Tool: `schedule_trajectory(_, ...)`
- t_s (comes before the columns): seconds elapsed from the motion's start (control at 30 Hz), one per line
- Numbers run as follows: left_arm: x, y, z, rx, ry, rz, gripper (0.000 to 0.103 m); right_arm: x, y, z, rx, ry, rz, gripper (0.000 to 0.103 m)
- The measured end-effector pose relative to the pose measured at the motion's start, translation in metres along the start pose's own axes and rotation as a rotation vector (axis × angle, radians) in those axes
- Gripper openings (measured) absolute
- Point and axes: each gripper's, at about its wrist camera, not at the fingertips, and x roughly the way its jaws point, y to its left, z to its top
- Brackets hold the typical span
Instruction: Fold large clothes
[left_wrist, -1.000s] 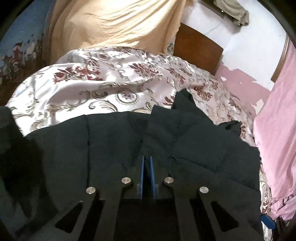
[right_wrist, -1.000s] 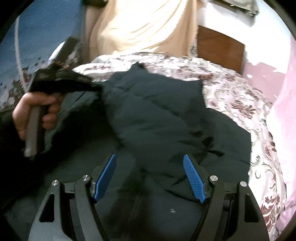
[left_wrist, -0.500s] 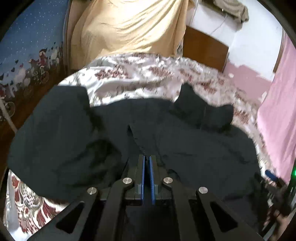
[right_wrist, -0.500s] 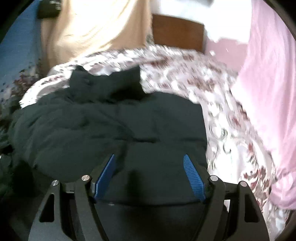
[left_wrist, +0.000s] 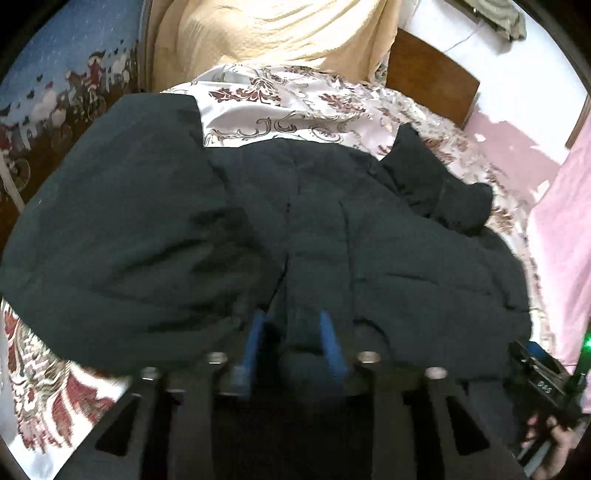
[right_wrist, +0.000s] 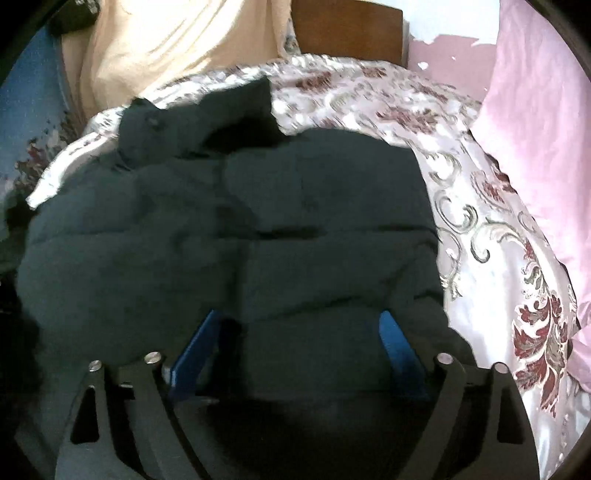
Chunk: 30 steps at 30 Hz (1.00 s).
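Dark padded jacket (left_wrist: 332, 229) lies spread across the bed (left_wrist: 280, 107), w/ its collar end toward the headboard (left_wrist: 432, 85). Bed has a shiny floral cover; beige cloth (left_wrist: 277, 29) hangs behind it, pink fabric (right_wrist: 535, 110) along the right side, blue patterned wall covering (left_wrist: 55, 74) on the left. Left tool (left_wrist: 291, 332) sits low over the jacket's near edge; jaws have just been opening, now partway apart, w/ a fold of jacket between the blue pads, not pinched. Right tool (right_wrist: 299, 332) hovers over the jacket's right half; jaws have just been opening, now wide, fabric below them, nothing gripped.
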Motion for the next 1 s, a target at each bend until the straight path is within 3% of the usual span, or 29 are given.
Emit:
schedule_trajectory(0.07,-0.02,0.011,-0.005,-0.038,-0.024,-0.046,0.077,-0.016,0.023,0.002,-0.039,-0.03,0.011,0.093)
schedule_trajectory(0.17,-0.053,0.039,-0.012,-0.097,-0.062,-0.084,0.088,-0.033,0.065,0.003,-0.119,-0.068,0.051,0.095)
schedule_trajectory(0.27,-0.077,0.077,-0.015,-0.171,-0.065,-0.091,0.092,-0.043,0.117,0.006,-0.215,-0.111,0.127,0.095)
schedule_trajectory(0.43,-0.098,0.171,-0.014,-0.371,-0.101,-0.02,0.093,-0.042,0.218,0.008,-0.342,-0.116,0.231,0.095)
schedule_trajectory(0.53,-0.098,0.226,-0.015,-0.516,-0.12,-0.006,0.093,-0.032,0.26,0.011,-0.365,-0.12,0.231,0.095)
schedule_trajectory(0.73,-0.066,0.294,-0.021,-0.761,-0.132,-0.06,0.093,0.003,0.294,0.001,-0.402,-0.091,0.104,0.095)
schedule_trajectory(0.87,-0.034,0.315,-0.021,-0.868,-0.114,-0.141,0.093,0.003,0.298,-0.007,-0.41,-0.113,0.1,0.097)
schedule_trajectory(1.0,-0.017,0.321,-0.018,-0.949,-0.129,-0.171,0.091,0.004,0.297,-0.008,-0.416,-0.105,0.1,0.098)
